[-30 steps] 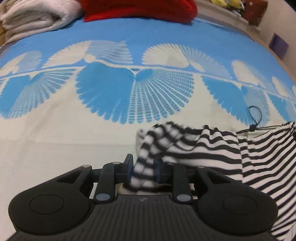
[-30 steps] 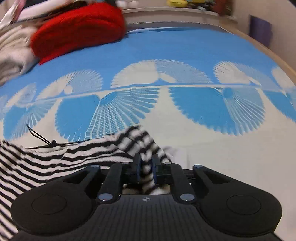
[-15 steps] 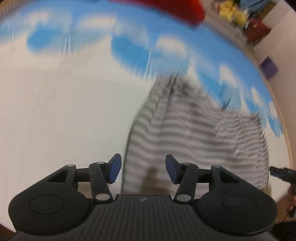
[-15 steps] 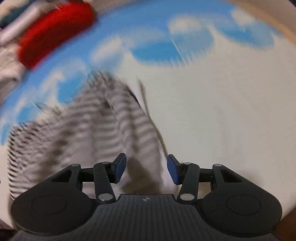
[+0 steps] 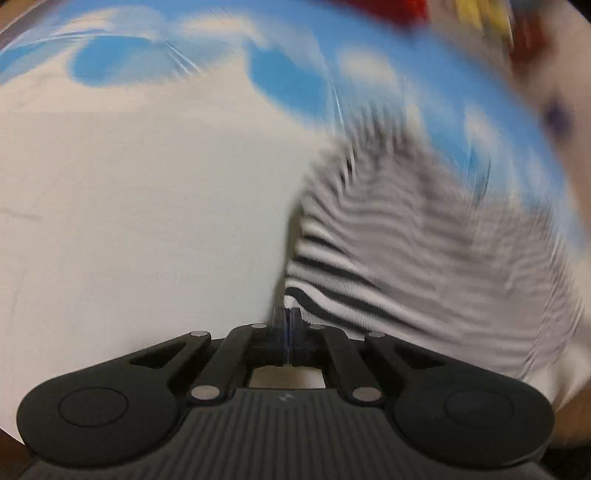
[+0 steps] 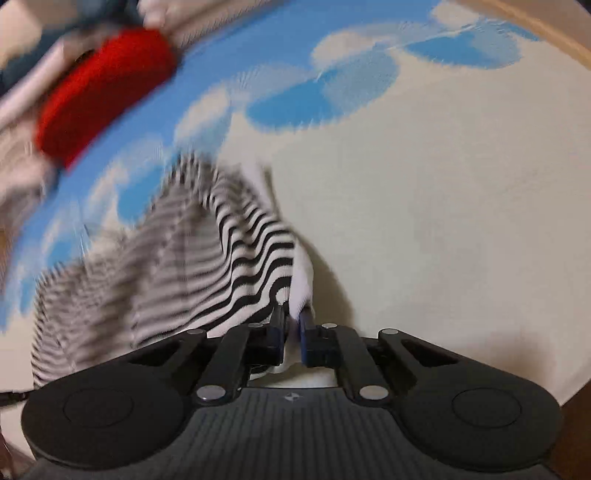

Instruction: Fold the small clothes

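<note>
A black-and-white striped garment (image 5: pixel 424 258) lies on the blue-and-cream bedspread (image 5: pixel 147 206); both views are motion-blurred. My left gripper (image 5: pixel 287 317) is shut at the garment's near left corner, with the striped edge touching its tips; I cannot tell if cloth is pinched. In the right wrist view the garment (image 6: pixel 207 266) lies left of centre. My right gripper (image 6: pixel 293 321) is shut on its near right corner, with white cloth between the pads.
A red folded item (image 6: pixel 103 96) and pale folded cloth (image 6: pixel 18 173) lie at the far side of the bed. The bedspread (image 6: pixel 443 221) stretches cream to the right. A wooden bed edge (image 6: pixel 535 29) shows at top right.
One second ago both grippers held the garment, half a second ago both were open above it, and now both are shut at its near corners. The cameras are swinging fast.
</note>
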`<control>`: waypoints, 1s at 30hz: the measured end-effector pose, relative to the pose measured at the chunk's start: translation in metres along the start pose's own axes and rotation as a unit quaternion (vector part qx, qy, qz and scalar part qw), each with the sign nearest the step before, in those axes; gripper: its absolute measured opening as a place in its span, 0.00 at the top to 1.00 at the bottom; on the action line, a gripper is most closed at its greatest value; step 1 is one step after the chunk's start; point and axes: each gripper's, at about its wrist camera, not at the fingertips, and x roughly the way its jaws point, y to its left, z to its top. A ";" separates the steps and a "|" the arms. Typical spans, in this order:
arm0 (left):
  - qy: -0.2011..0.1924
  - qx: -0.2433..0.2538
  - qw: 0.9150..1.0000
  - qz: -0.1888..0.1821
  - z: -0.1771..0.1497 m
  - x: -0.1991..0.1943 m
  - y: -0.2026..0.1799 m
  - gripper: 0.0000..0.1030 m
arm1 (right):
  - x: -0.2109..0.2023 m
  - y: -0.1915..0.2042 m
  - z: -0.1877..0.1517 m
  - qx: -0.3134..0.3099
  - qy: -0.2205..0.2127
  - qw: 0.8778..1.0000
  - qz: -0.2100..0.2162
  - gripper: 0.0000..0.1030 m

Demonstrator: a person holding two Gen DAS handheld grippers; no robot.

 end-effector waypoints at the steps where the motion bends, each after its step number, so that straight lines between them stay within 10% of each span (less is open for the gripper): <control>1: 0.002 -0.012 1.000 0.001 0.000 -0.003 0.006 1.00 | -0.001 -0.004 -0.002 0.006 0.006 1.000 -0.005 0.94; 5: 0.109 0.071 0.989 0.067 -0.020 0.028 -0.011 0.99 | 0.024 -0.001 -0.016 -0.035 0.077 0.995 -0.060 0.93; 8: 0.075 0.083 0.987 0.117 -0.017 0.022 -0.019 0.96 | 0.025 0.001 -0.017 -0.039 0.079 0.994 -0.066 0.90; 12: -0.034 0.060 0.997 0.031 -0.007 -0.017 -0.034 0.79 | 0.000 0.026 -0.007 -0.100 -0.029 0.989 -0.100 0.74; 16: -0.015 0.114 0.992 -0.050 -0.009 -0.008 -0.077 0.65 | -0.001 0.044 -0.004 -0.128 -0.054 0.990 0.001 0.70; 18: 0.010 0.150 0.987 -0.051 -0.016 0.006 -0.095 0.63 | 0.012 0.050 -0.007 -0.141 -0.019 0.990 0.025 0.66; 22: 0.064 0.199 0.978 -0.010 -0.032 0.056 -0.118 0.52 | 0.061 0.053 -0.025 -0.193 0.090 0.974 -0.071 0.62; 30: -0.008 0.156 0.988 -0.017 -0.032 0.020 -0.104 0.48 | 0.024 0.059 -0.017 -0.181 0.003 0.983 -0.021 0.61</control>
